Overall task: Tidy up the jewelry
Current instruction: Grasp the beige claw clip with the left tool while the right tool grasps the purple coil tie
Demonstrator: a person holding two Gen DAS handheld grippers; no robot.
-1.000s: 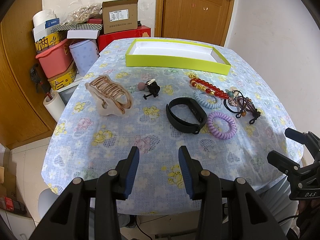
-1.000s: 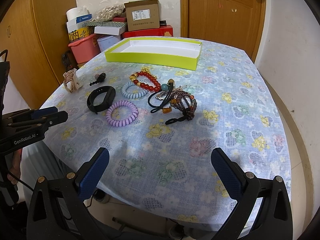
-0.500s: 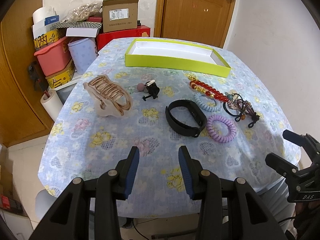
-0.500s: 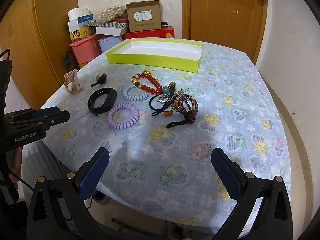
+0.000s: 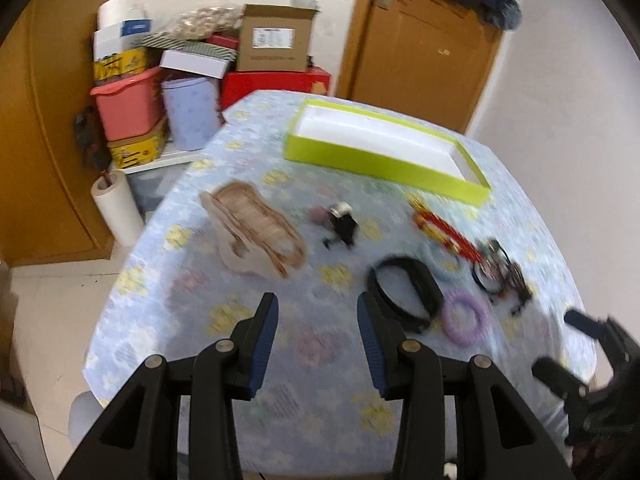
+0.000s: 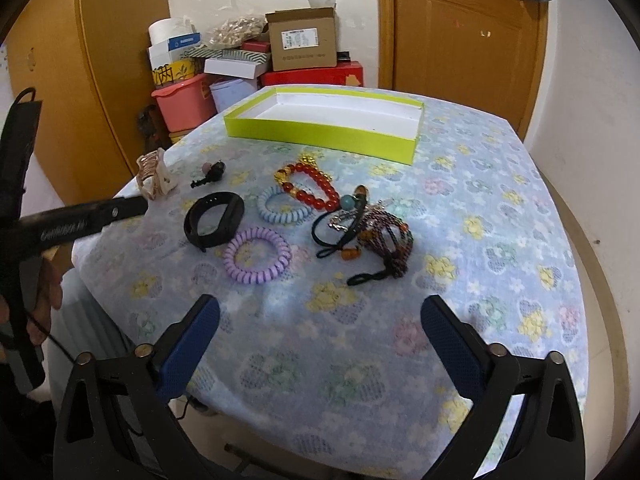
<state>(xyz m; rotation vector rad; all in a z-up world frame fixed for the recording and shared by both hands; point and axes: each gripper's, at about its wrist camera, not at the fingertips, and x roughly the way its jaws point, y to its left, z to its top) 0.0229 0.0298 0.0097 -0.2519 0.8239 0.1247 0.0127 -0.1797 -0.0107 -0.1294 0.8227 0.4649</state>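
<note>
Two empty grippers hang over the near edge of a flowered tablecloth [image 6: 500, 208] strewn with jewelry, none of it yet in the lime-green tray [image 6: 320, 132] at the far side. Your right gripper [image 6: 320, 336] has its jaws very wide and just starting to close, with nothing between them; the purple coil hair tie [image 6: 256, 256] lies ahead of its left finger, the tangle of beaded bracelets and black cords [image 6: 372, 236] ahead of the gap, the red bead bracelet [image 6: 310, 184] and pale blue coil tie [image 6: 280, 208] beyond. Your left gripper [image 5: 316, 336] stands part open and holds nothing; the black wristband [image 5: 404, 292] lies just past its right fingertip and the beige claw hair clip [image 5: 256, 232] ahead to the left. Pick one loose piece first, likely the coil tie or wristband, bring both pads astride its rim before closing, and leave the tangle until single items are cleared so cords do not drag neighbours along.
</note>
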